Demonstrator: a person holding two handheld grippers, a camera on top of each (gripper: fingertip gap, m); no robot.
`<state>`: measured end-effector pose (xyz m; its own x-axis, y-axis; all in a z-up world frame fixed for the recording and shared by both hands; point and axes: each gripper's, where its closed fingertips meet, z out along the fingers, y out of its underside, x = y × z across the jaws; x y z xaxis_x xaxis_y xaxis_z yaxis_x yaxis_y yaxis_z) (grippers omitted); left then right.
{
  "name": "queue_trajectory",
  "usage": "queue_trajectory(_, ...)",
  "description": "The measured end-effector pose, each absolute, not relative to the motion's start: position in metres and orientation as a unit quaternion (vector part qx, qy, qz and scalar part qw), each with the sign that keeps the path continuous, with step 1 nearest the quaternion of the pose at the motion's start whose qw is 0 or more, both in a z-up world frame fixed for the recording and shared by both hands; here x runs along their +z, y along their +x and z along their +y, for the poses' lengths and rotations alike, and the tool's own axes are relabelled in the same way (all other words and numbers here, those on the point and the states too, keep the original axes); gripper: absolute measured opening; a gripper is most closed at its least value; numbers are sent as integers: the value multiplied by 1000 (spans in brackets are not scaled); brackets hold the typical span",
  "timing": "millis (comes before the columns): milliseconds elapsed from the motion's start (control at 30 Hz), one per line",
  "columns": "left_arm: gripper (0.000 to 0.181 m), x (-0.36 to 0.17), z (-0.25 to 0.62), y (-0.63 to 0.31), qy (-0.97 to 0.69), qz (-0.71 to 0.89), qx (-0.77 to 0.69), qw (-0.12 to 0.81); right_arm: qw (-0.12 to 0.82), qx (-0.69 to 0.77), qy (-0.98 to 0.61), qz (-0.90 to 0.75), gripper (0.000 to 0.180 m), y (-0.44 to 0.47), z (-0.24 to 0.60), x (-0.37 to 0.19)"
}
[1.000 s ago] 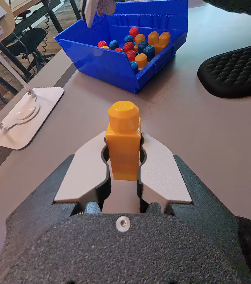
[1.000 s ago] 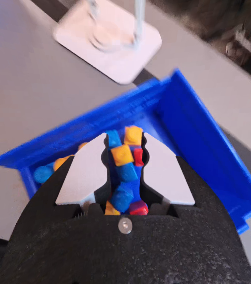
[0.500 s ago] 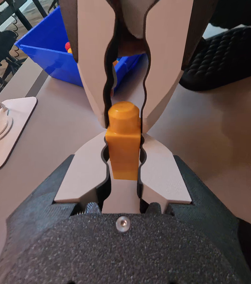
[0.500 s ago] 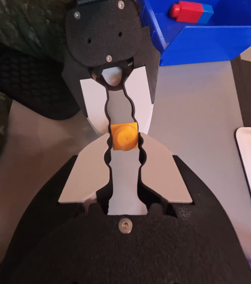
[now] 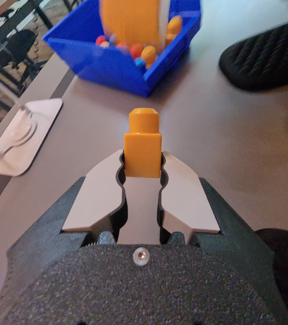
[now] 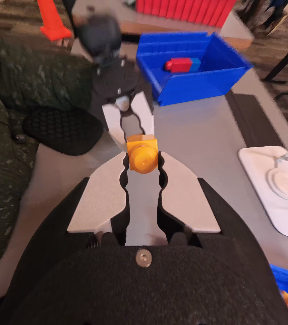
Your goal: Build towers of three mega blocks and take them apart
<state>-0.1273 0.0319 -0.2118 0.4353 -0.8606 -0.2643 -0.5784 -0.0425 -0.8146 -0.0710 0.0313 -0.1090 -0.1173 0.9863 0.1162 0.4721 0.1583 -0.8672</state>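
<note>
Nearest you, your left hand-held gripper (image 5: pixel 142 158) is clamped on an orange block (image 5: pixel 142 151), held upright above the desk (image 5: pixel 227 158) with its stud pointing away from you. Your right hand-held gripper (image 6: pixel 142 156) is clamped on a second orange block (image 6: pixel 142 154), lifted clear and seen stud-on. I judge you are mid take-apart: two blocks are separated and neither is binned yet. Farther off, a blue bin (image 5: pixel 115 70) of loose blocks sits toward the desk's far left edge, and another blue bin (image 6: pixel 192 88) holds a red-and-blue stack (image 6: pixel 182 65).
</note>
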Motion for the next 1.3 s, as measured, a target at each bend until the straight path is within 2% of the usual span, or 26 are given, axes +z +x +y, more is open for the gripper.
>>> queue_trajectory(100, 36, -225, 45, -142, -734, 473, -159, 461, 442, 294, -586, -613, 32, -37, 78, -65)
queue_trajectory(200, 36, -215, 57, -147, -736, 437, -165, 490, 478, 75, -675, -557, 32, 25, 166, -61)
queue_trajectory(300, 36, -206, 59, -145, -726, 421, -177, 513, 380, -73, -766, -513, 32, 96, 234, -100)
queue_trajectory(467, 36, -211, 56, -140, -724, 434, -167, 510, 192, -95, -857, -468, 32, 158, 274, -194)
queue_trajectory(600, 36, -216, 55, -136, -725, 440, -172, 501, 125, -48, -878, -460, 32, 163, 275, -236)
queue_trajectory(733, 36, -218, 52, -131, -720, 448, -175, 499, 91, -8, -883, -461, 33, 156, 265, -255)
queue_trajectory(900, 36, -217, 47, -124, -709, 457, -185, 504, 118, 14, -881, -458, 42, 153, 263, -243)
queue_trajectory(1067, 36, -210, 45, -119, -700, 453, -201, 515, 246, 78, -823, -506, 58, 105, 244, -187)
queue_trajectory(1200, 36, -203, 38, -112, -686, 457, -220, 522, 323, 170, -679, -637, 58, 20, 158, -153)
queue_trajectory(1300, 37, -200, 33, -106, -679, 461, -234, 521, 338, 237, -586, -697, 54, -34, 84, -150)
